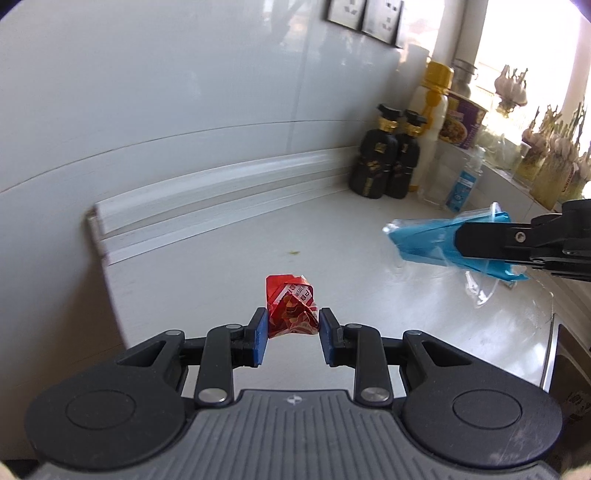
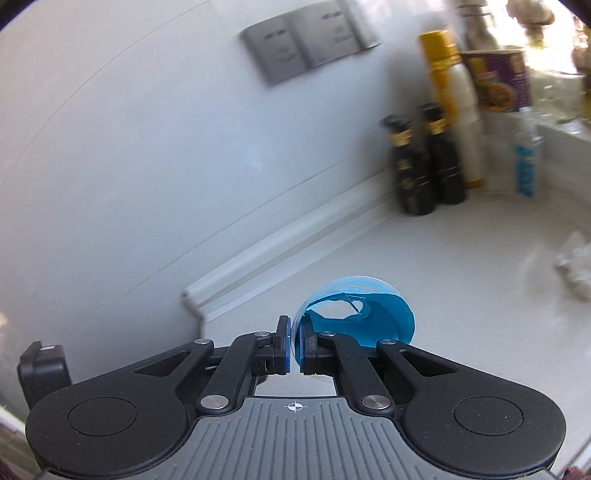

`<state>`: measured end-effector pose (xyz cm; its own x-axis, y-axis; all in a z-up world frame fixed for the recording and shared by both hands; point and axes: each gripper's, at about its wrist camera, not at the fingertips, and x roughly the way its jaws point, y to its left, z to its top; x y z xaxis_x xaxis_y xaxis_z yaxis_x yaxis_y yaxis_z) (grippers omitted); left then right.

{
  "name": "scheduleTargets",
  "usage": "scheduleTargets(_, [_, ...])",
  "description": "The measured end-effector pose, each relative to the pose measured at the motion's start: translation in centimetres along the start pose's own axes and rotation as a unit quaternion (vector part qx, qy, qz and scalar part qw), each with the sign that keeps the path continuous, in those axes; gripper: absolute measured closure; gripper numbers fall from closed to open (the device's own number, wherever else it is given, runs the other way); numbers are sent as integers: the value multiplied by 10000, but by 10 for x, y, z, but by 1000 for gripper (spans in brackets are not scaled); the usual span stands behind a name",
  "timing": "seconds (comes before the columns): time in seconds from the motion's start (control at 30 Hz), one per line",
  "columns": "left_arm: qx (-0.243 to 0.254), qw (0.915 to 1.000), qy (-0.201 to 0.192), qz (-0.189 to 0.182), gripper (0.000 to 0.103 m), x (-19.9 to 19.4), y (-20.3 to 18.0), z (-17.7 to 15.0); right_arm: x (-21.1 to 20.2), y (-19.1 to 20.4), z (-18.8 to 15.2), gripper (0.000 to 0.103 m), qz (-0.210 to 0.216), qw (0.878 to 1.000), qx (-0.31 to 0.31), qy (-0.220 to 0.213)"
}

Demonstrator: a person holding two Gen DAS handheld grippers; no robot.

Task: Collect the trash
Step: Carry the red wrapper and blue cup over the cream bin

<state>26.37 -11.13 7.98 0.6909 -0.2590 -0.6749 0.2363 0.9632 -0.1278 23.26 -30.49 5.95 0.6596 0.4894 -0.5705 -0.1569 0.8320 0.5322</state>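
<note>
My left gripper (image 1: 292, 334) is shut on a crumpled red wrapper (image 1: 291, 309), which sticks out forward from between its blue pads above the white counter (image 1: 229, 266). My right gripper (image 2: 294, 343) is shut on the rim of a blue plastic cup wrapped in clear film (image 2: 354, 317). In the left wrist view the right gripper (image 1: 461, 243) reaches in from the right with the blue cup (image 1: 421, 240) held above the counter. A crumpled white scrap (image 2: 576, 266) lies on the counter at the right in the right wrist view.
Two black bottles (image 1: 384, 162), a tall white bottle with a yellow cap (image 1: 428, 122), a purple noodle cup (image 1: 461, 122) and a clear bottle with a blue label (image 1: 463, 184) stand in the back corner. Garlic bulbs (image 1: 554, 147) sit on the windowsill. Wall sockets (image 1: 365, 18) are above.
</note>
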Motion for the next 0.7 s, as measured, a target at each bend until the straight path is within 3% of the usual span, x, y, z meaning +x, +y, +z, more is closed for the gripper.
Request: scheduleTargets(0.7, [-201, 9987, -120, 448, 77, -34, 110, -34, 69, 121, -43, 99, 827, 9923, -610, 694])
